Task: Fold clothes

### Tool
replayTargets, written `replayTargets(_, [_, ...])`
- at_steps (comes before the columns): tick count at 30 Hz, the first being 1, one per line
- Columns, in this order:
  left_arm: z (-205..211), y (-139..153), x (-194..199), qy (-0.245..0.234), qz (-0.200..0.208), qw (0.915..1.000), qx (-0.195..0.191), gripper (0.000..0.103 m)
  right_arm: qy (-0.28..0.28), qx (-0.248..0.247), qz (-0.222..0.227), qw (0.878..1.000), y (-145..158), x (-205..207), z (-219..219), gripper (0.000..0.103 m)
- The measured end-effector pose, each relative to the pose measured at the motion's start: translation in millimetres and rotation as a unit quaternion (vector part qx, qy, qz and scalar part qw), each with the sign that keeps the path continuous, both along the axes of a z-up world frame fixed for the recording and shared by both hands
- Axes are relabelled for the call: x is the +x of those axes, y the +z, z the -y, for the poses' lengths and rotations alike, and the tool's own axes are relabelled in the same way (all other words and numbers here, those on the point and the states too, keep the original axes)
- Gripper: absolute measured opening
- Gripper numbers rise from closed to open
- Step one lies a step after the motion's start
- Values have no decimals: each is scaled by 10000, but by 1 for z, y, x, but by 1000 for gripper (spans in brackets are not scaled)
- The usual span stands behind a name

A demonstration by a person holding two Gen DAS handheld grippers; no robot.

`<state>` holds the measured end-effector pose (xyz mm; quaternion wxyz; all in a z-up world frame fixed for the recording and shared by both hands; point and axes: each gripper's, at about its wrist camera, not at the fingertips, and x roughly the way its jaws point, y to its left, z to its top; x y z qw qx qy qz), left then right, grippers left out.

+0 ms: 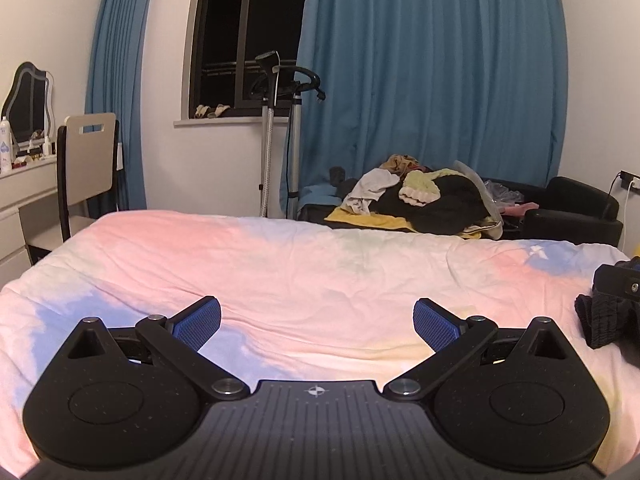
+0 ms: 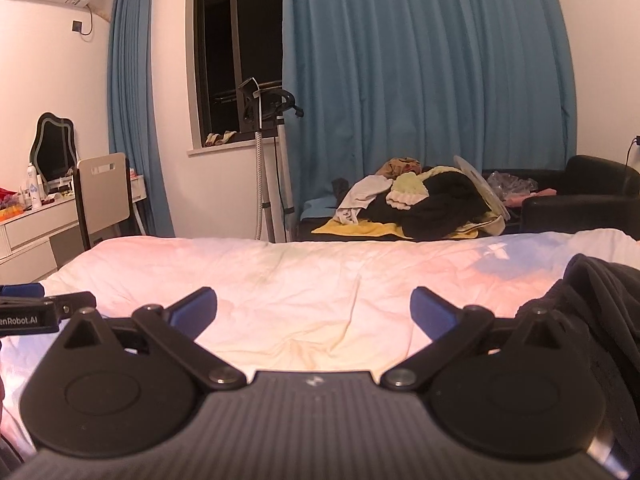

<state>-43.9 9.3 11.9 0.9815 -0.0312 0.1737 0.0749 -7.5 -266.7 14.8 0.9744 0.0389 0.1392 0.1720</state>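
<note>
Dark garment bunched on bed, right of right gripper; left gripper also spread wide, empty.

Both wrist cameras sit low over the bed, facing the blue curtain ahead, sharing that view.

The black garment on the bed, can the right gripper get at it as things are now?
Probably yes. The black garment lies on the bedspread just beside the right gripper, toward its right finger. The gripper is open and holds nothing, and nothing stands between them.
</note>
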Motion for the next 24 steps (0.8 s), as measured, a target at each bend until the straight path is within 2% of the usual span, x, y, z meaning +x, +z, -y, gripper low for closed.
replayTargets(8, [-7, -10, 9, -22, -160, 9997, -210, 103, 8, -11, -158, 9999, -5, 6, 0, 103])
replayTargets(16, [-4, -11, 6, -124, -102, 9997, -204, 103, 84, -13, -147, 9999, -4, 2, -1, 103])
replayTargets(24, [5, -15, 5, -166, -38, 9998, 103, 103, 105, -29, -146, 9998, -1, 2, 0, 103])
